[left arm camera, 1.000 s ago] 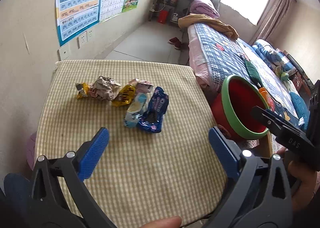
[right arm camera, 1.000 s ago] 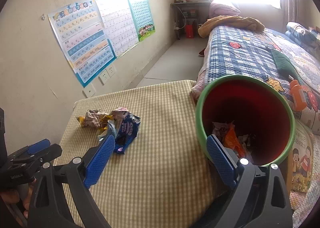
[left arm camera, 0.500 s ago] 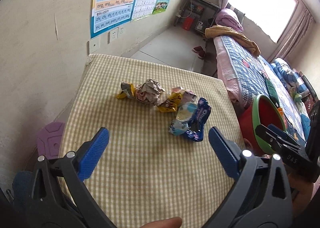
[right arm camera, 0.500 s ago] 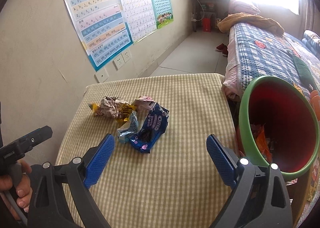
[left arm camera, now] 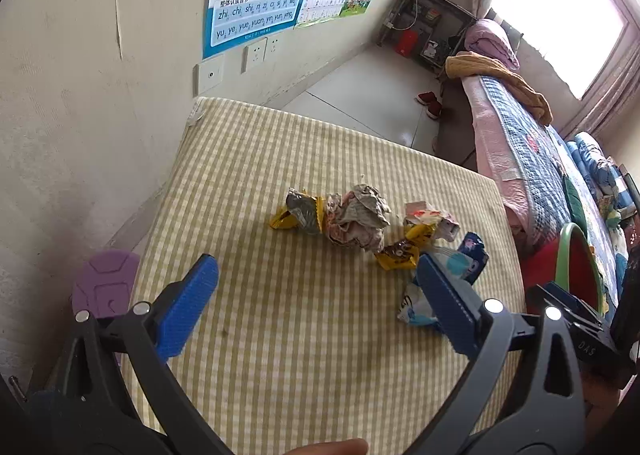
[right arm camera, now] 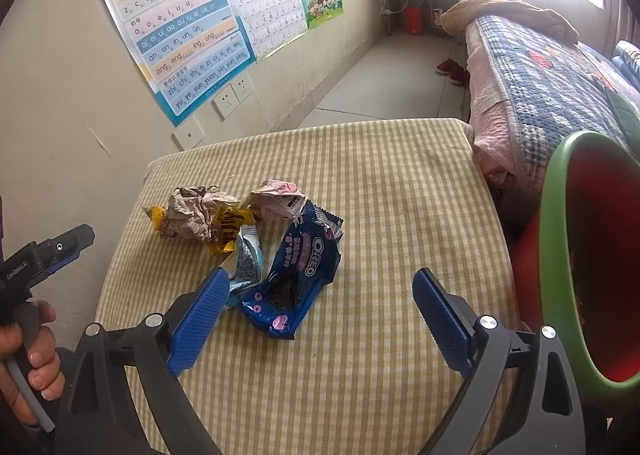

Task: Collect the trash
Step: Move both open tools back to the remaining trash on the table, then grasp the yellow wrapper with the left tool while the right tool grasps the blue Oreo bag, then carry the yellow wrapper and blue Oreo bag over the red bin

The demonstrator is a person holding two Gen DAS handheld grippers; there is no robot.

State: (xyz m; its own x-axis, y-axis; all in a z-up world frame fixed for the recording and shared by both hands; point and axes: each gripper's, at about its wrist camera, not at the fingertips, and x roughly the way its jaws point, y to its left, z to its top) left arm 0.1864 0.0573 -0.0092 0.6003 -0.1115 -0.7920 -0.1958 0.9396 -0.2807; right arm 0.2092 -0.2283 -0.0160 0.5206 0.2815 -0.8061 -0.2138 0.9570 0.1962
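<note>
We hold both grippers above the near part of the table [right arm camera: 400, 183], which is covered in a yellow checked cloth. The left gripper [left arm camera: 316, 303] has its jaws spread wide with nothing between them, and so does the right gripper [right arm camera: 320, 319]. The trash sits in one heap at the table's middle: a blue Oreo wrapper [right arm camera: 298, 275] at the heap's near edge, a pale blue packet [right arm camera: 246, 261] touching its left side, a yellow wrapper [right arm camera: 228, 227] and a crumpled paper ball [right arm camera: 192, 213] behind, a pink packet [right arm camera: 276, 203] beside them. From the left wrist view the Oreo wrapper [left arm camera: 472, 259] is mostly hidden behind a blue finger pad. The red bin [right arm camera: 556, 255] with a green rim stands off the table's right edge, cut off by the frame; its contents are too dark to make out.
</note>
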